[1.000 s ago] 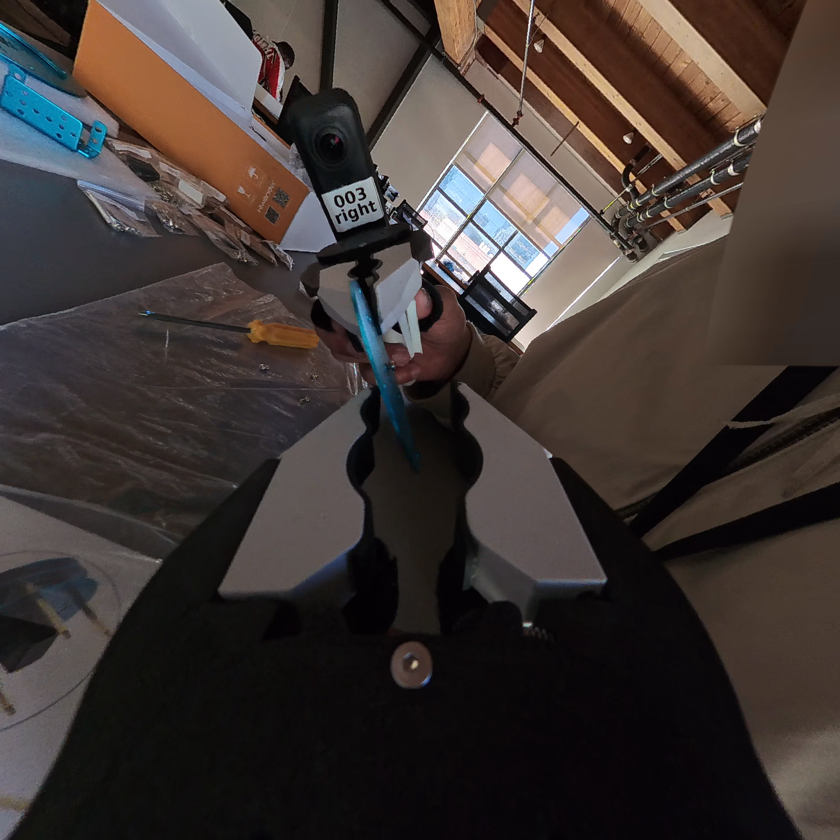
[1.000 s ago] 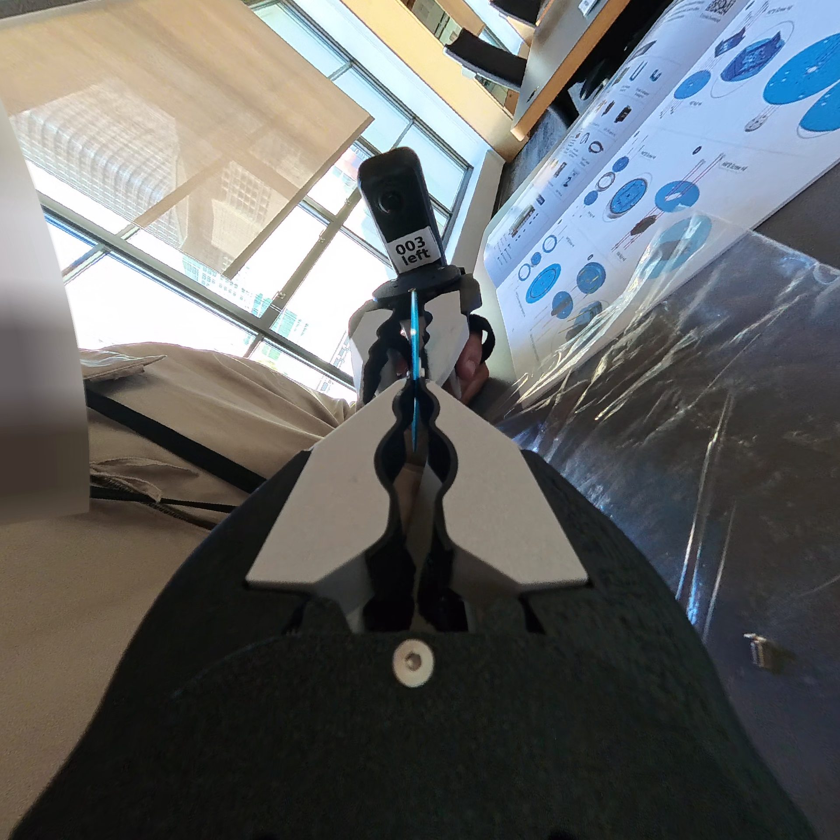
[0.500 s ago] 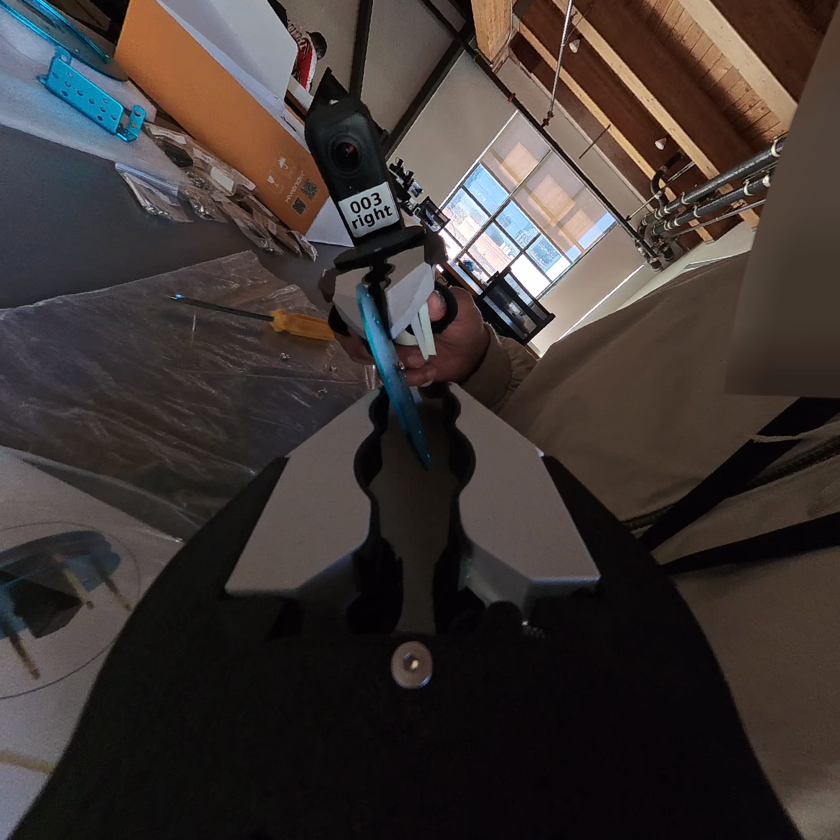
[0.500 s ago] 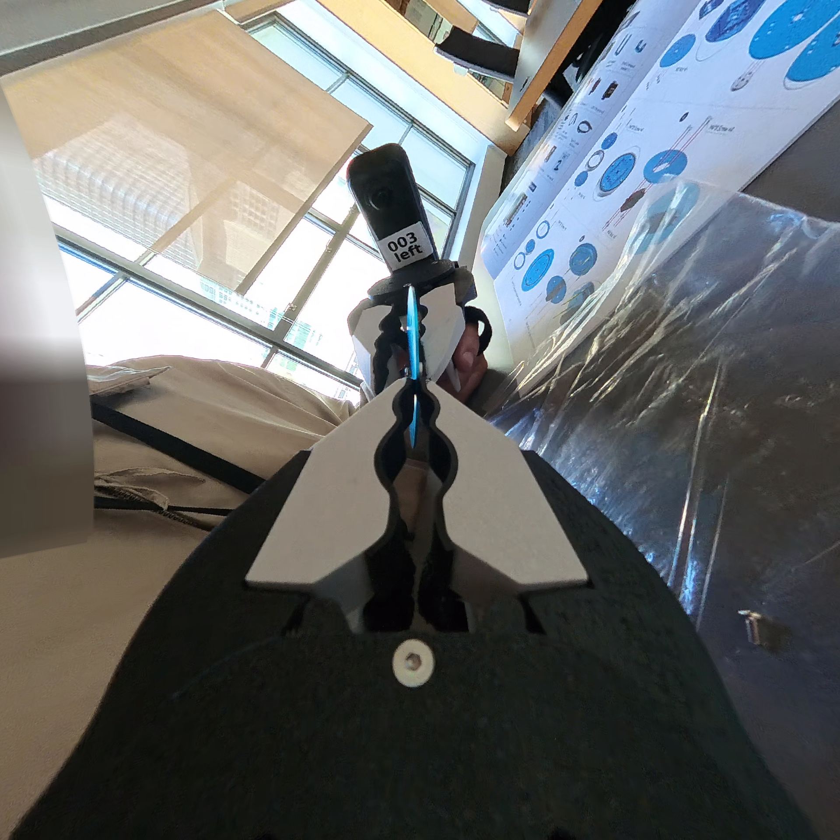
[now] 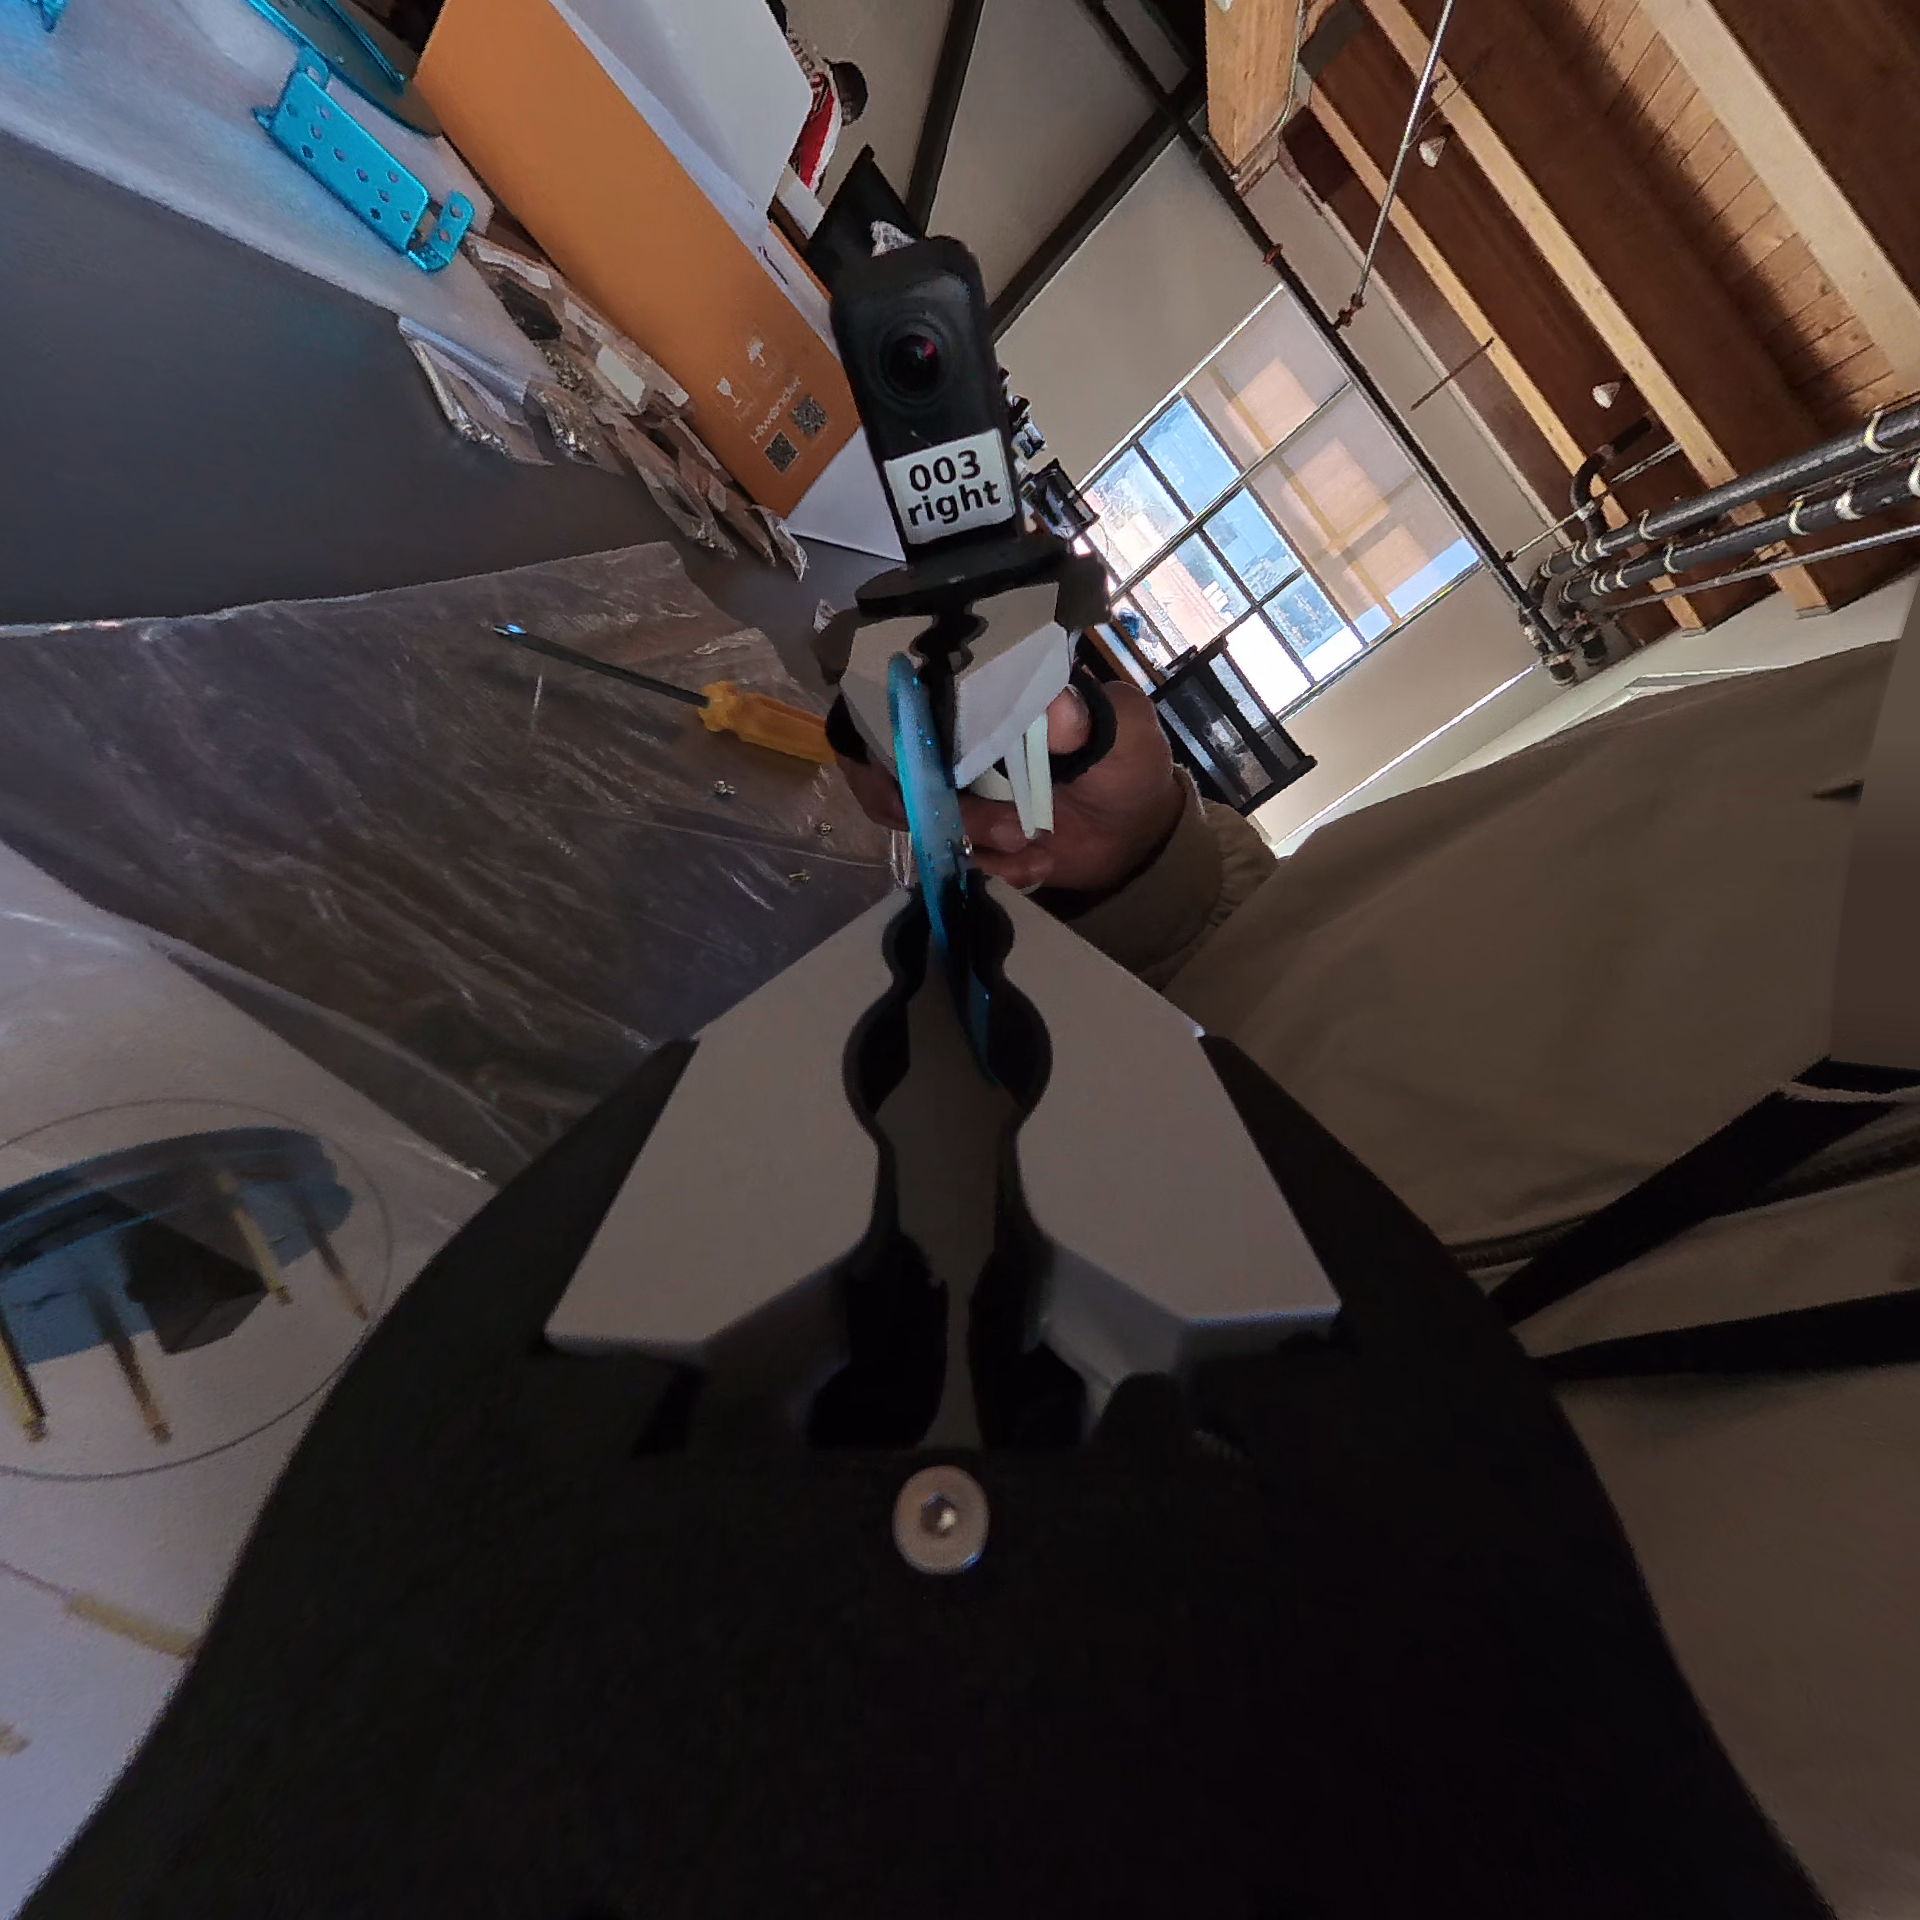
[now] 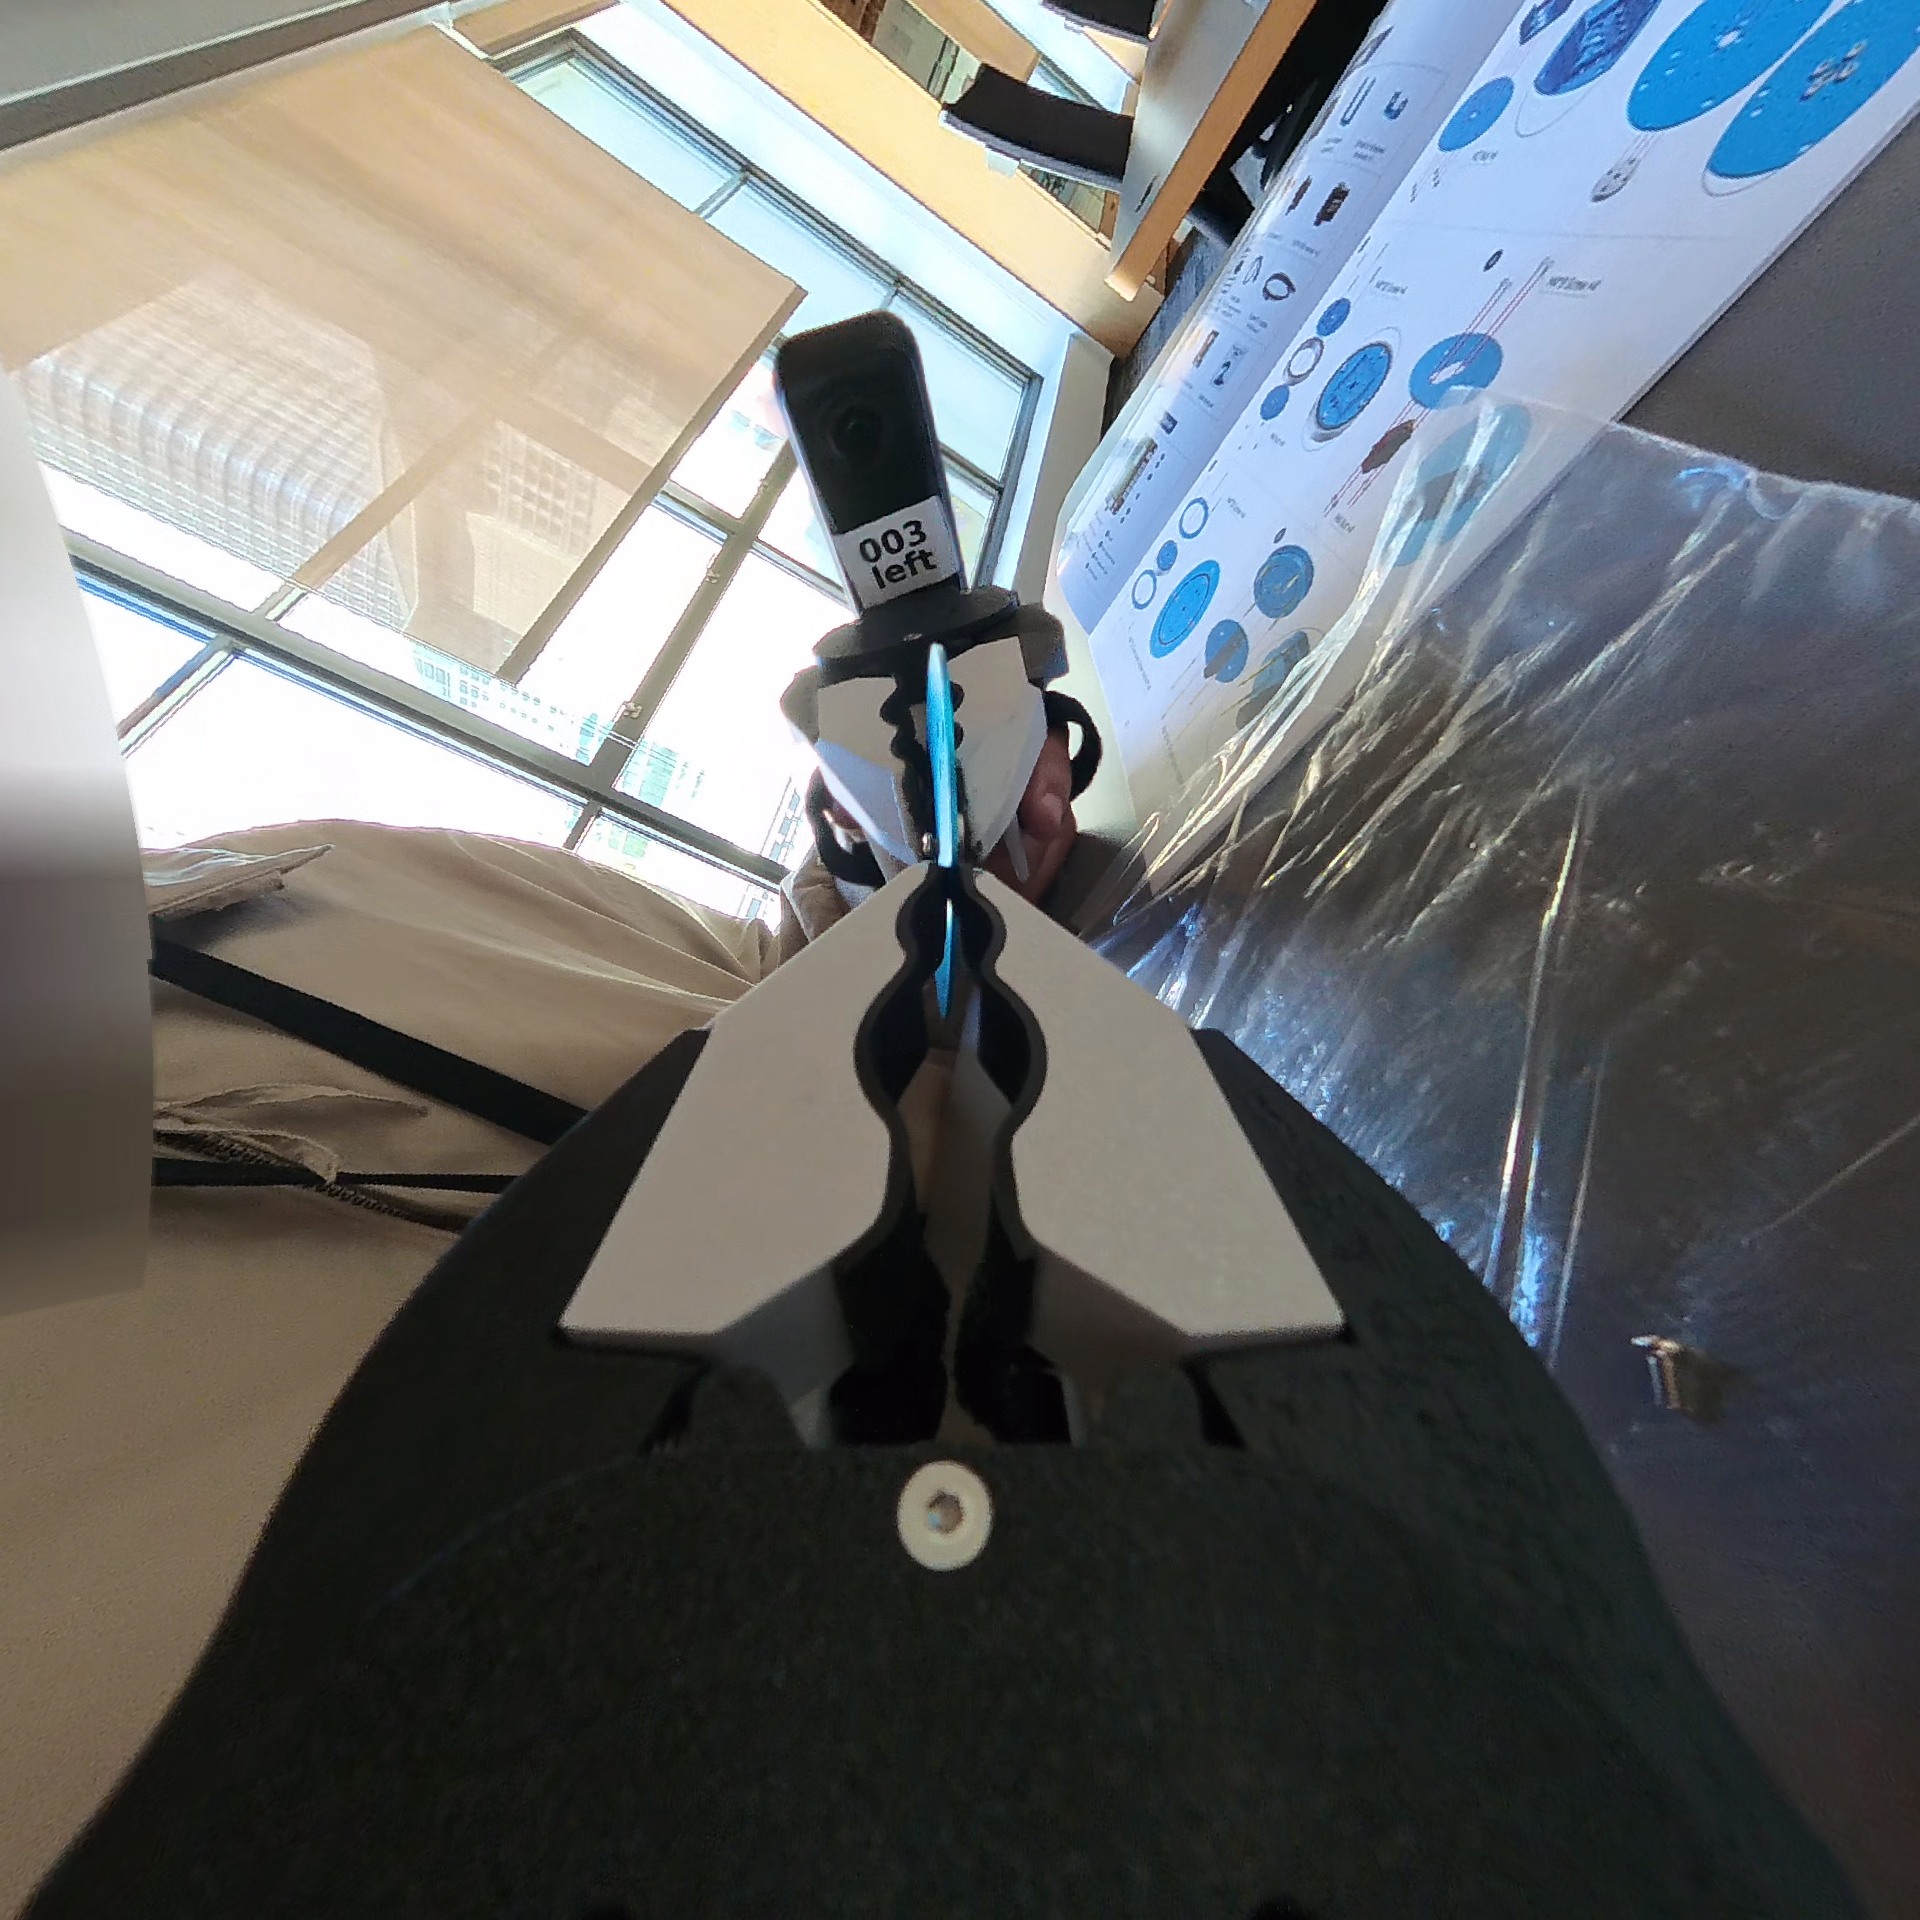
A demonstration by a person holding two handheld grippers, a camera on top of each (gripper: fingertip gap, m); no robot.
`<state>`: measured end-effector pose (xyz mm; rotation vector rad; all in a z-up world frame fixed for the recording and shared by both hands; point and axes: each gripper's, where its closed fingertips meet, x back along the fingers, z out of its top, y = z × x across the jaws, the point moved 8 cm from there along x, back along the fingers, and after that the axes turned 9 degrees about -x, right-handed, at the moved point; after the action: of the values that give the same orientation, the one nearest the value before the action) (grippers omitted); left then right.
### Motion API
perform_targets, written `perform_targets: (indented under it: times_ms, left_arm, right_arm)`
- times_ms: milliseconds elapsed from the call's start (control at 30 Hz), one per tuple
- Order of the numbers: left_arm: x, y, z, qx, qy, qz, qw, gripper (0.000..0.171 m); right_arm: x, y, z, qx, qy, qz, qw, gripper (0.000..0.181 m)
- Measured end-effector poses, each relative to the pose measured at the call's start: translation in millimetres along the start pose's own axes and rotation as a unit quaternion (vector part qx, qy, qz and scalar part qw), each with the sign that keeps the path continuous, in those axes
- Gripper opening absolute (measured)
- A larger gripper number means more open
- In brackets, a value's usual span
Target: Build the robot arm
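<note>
A thin blue disc (image 5: 925, 779) hangs edge-on in the air between my two grippers, which face each other. My left gripper (image 5: 948, 904) is shut on the disc's near edge. The right gripper (image 5: 935, 675) shows beyond it, held by a hand, and clamps the far edge. In the right wrist view my right gripper (image 6: 940, 878) is shut on the same blue disc (image 6: 942, 748). The left gripper (image 6: 930, 821) grips it from the other side.
A yellow-handled screwdriver (image 5: 769, 722) and small screws (image 5: 722, 792) lie on a clear plastic sheet (image 5: 364, 779) on the dark table. An orange-and-white box (image 5: 623, 208), a blue perforated bracket (image 5: 353, 177), parts bags (image 5: 582, 416) and a printed sheet (image 6: 1455, 312) lie around. A small metal part (image 6: 1673, 1382) lies on the plastic. Both grippers' tips are close together, under 4 cm apart. The blue perforated bracket (image 5: 353, 177) is about equally far from each gripper, around 35 centimeters.
My left gripper's jaws have narrowed from open to shut on the blue disc. The right gripper has kept its hold. Both have shifted slightly.
</note>
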<state>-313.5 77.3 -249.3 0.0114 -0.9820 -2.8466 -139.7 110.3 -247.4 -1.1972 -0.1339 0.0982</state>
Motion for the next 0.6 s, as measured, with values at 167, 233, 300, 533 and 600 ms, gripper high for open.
perform_targets:
  times_ms: [167, 233, 300, 533, 600]
  left_arm:
    - [-0.8, -3.3, -0.2, 0.012, -0.009, 0.014, 1.0, 0.006]
    - [-0.6, -5.5, -0.8, 0.03, -0.013, 0.016, 0.999, 0.005]
    - [-0.4, -6.5, -0.7, 0.049, -0.012, 0.01, 0.999, 0.005]
    - [1.3, -11.9, -1.8, 0.144, 0.011, -0.001, 0.99, 0.005]
    - [0.2, -9.7, -3.6, 0.153, 0.008, 0.014, 0.988, 0.005]
  right_arm:
    - [0.7, 3.1, -0.9, -0.008, 0.009, -0.015, 1.0, 0.001]
    - [0.5, 5.5, -2.1, -0.015, 0.012, -0.021, 1.0, 0.001]
    - [2.0, 4.8, -1.8, -0.005, 0.017, -0.03, 0.999, 0.002]
    - [50.3, -27.0, 9.1, 0.226, 0.086, -0.177, 0.954, 0.015]
    - [65.9, -33.9, 3.9, 0.31, 0.078, -0.243, 0.916, 0.022]
